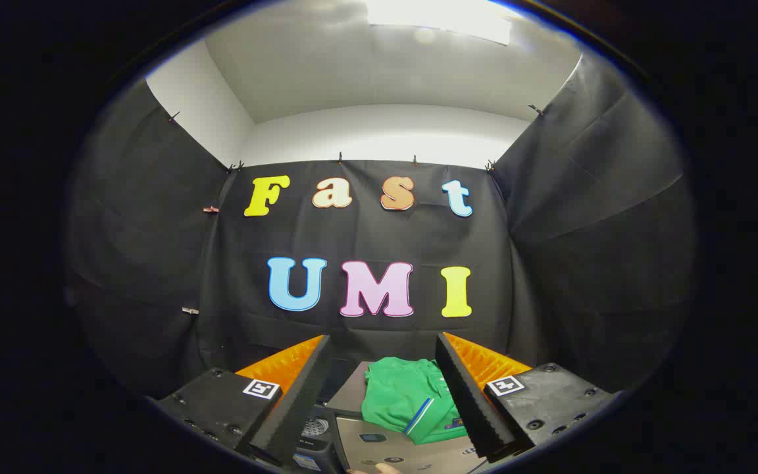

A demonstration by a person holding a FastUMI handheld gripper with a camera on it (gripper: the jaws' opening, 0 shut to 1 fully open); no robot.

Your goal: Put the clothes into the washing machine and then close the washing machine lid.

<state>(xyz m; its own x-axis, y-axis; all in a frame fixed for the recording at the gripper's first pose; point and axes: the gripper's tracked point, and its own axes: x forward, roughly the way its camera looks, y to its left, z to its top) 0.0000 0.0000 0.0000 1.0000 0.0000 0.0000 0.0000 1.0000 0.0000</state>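
Observation:
A folded green garment point(410, 398) with a blue-and-white stripe lies on the grey top of the washing machine point(392, 451), just ahead of and between my fingers. My gripper point(382, 388) hangs above it, open, with nothing held. The left finger point(300, 395) and the right finger point(468, 395) stand wide apart on either side of the garment. I cannot tell whether the machine's lid stands open or closed. A fingertip of a person point(385, 469) shows at the near edge of the machine top.
The black cloth wall point(366, 237) of the booth closes off the back and both sides, close behind the machine. A dark panel with a round grille point(313, 428) sits by the left finger.

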